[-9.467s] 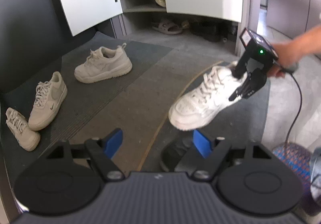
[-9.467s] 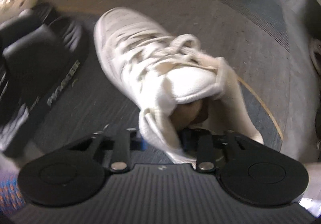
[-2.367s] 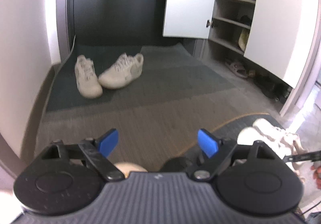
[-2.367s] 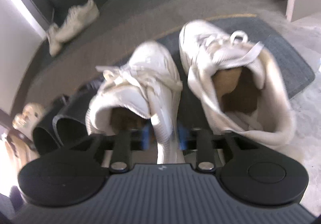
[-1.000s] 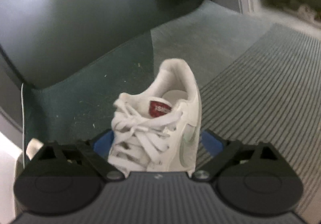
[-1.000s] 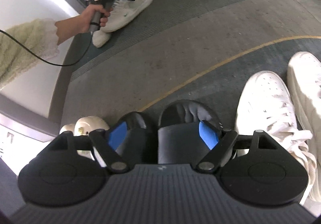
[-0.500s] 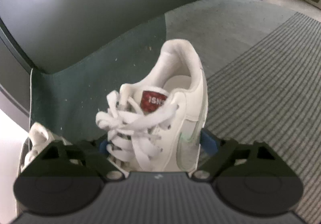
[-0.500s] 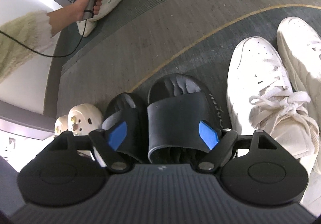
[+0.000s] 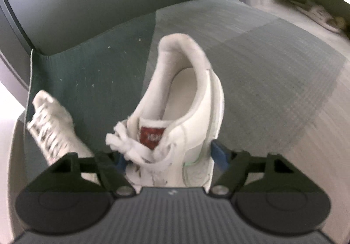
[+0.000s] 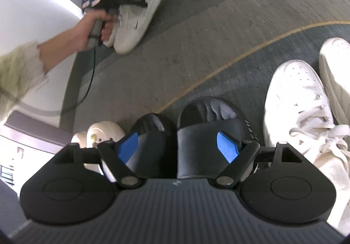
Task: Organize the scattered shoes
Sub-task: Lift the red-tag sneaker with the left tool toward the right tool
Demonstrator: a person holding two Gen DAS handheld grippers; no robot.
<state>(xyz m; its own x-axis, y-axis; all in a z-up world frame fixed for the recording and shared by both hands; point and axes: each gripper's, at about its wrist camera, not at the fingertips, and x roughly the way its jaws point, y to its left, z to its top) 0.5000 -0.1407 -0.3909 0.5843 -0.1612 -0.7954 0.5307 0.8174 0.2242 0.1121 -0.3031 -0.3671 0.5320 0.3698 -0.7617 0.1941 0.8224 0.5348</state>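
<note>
The left claw (image 9: 168, 157), jaws just closing, clamps a white sneaker (image 9: 181, 117); its red tongue label is unreadable. Only the right view shows the right claw (image 10: 178, 145) apart above black slides (image 10: 210, 130).

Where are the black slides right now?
Right wrist view: the black slides sit side by side on the dark mat directly under the open right gripper, with cream clogs to their left and a white sneaker to their right.

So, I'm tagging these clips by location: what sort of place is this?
Probably a home entryway: ribbed grey floor mat, white lace-up sneaker, black slide sandals lined up, blurred shoe shelf behind.
</note>
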